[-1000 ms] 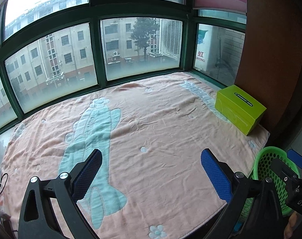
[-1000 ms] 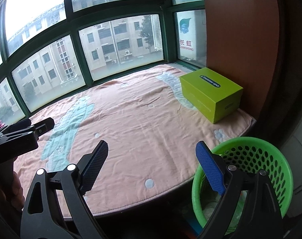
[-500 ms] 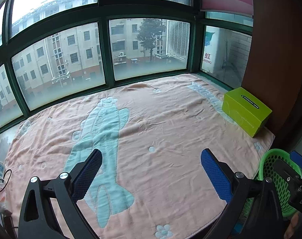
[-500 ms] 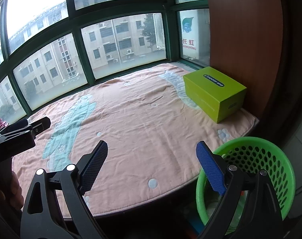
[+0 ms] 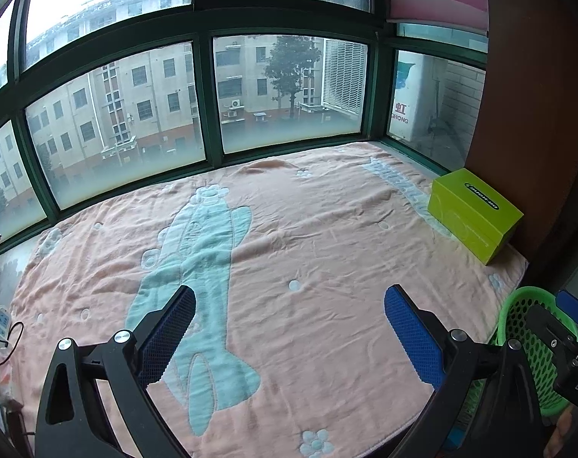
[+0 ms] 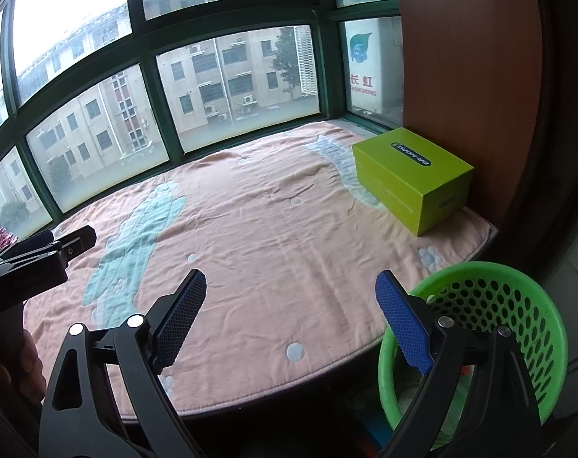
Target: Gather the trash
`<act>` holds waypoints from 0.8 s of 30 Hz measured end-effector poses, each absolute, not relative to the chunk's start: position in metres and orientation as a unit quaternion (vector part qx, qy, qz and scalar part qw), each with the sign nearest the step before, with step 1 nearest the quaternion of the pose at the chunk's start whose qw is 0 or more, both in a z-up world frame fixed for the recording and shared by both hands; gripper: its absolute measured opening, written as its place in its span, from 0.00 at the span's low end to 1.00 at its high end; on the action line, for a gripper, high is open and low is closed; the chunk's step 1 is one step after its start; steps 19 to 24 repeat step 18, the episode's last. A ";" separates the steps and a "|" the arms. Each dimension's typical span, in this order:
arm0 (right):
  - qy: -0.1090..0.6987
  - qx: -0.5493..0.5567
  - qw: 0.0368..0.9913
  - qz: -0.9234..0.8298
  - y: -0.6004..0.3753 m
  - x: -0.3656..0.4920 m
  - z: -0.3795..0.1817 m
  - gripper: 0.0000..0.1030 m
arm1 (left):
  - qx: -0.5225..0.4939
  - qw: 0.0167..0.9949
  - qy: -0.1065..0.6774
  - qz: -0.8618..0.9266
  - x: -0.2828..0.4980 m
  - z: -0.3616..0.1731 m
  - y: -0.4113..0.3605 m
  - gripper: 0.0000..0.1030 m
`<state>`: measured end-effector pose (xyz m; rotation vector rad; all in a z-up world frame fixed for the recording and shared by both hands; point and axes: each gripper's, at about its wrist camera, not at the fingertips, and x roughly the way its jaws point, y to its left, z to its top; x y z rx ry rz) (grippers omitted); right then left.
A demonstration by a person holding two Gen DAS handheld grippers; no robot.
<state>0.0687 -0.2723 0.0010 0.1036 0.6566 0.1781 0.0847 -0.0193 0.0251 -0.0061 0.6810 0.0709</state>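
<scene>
A green perforated trash basket [image 6: 491, 297] stands on the floor at the right end of the window seat; it also shows in the left wrist view [image 5: 525, 320]. My left gripper [image 5: 289, 316] is open and empty above the pink blanket [image 5: 308, 236]. My right gripper [image 6: 290, 301] is open and empty, its right finger over the basket's rim. The left gripper's body shows at the left of the right wrist view [image 6: 37, 255]. I see no loose trash on the blanket.
A lime-green box [image 6: 414, 179] sits on the blanket's far right, against a brown wall panel [image 6: 468, 76]; it also shows in the left wrist view [image 5: 475, 217]. Green-framed windows [image 5: 208, 107] ring the seat. A white remote and cable [image 5: 0, 324] lie at the left edge.
Both grippers have drawn back and risen slightly, so the blanket, box and basket look smaller and further off. Both stay open and empty.
</scene>
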 end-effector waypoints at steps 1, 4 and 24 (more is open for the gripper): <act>0.322 0.051 0.941 0.088 -0.271 0.069 0.001 0.87 | -0.003 0.942 0.333 0.035 0.085 0.025 -0.019 0.93; 0.321 0.050 0.942 0.090 -0.270 0.068 0.001 0.87 | -0.005 0.943 0.332 0.038 0.084 0.024 -0.017 0.93; 0.321 0.048 0.941 0.098 -0.262 0.071 0.000 0.87 | -0.014 0.941 0.334 0.047 0.083 0.023 -0.008 0.93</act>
